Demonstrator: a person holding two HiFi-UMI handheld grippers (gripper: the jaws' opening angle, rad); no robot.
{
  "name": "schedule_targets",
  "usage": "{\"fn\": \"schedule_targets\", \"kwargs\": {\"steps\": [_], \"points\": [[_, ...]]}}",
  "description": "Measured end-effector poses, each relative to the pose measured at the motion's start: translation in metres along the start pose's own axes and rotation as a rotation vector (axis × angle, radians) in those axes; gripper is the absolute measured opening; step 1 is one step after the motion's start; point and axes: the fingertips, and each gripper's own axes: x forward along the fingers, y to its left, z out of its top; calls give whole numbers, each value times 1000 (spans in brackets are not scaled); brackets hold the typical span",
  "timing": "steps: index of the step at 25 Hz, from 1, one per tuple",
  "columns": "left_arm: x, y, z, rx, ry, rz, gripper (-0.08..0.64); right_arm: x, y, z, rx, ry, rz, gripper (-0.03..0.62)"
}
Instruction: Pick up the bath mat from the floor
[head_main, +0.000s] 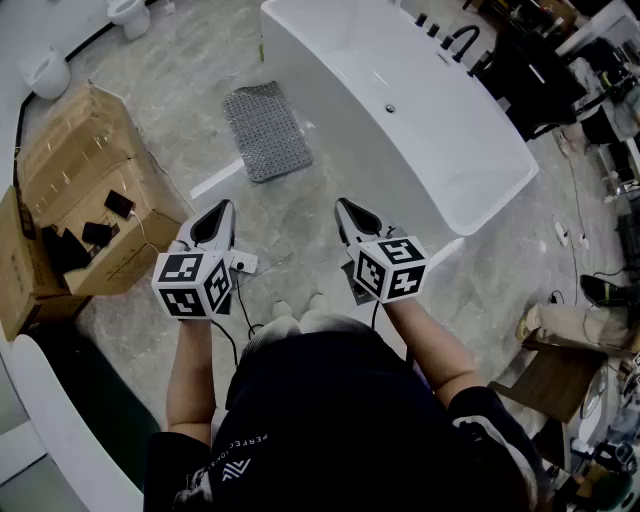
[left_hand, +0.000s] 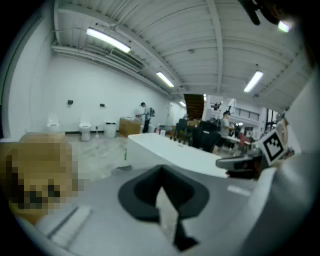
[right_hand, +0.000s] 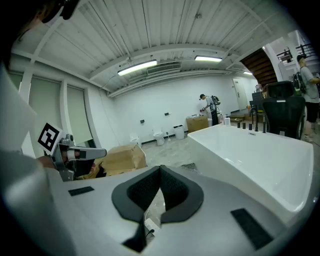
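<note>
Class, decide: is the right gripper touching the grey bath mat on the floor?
Apart. The head view shows bare floor between the right gripper, its tips shut, and the bath mat, which lies flat beside the bathtub.

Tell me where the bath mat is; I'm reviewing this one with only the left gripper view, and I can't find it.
Observer: In the head view the grey bath mat lies flat on the floor beside the white bathtub, ahead of the left gripper and the right gripper, untouched.
Operator: Is the right gripper carrying anything?
Observer: No; its own view shows it shut and empty.
Operator: What's the tan shape at my left?
Observer: An open cardboard box with dark items inside.
</note>
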Motion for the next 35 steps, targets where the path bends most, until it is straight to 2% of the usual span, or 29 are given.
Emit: {"fn": "schedule_targets", "kwargs": {"steps": [5,12,19,28,35], "points": [[10,-20,-10,-43,13,-33,6,-8,-18,-9,20,17,-5,-2],[25,-25,-24,-133,50,-7,6,-2,-41,-19,47,55,6,-3],[42,-30,-23,-53,53,67,6,8,-64,-18,40,61,13,-2],[69,-4,-20,-78,49,84,6,39,-73,-11,37,83,11,-2],[119,39,-5,-86,52,47,6,96,-85,5,50,109,-34,-2]]}}
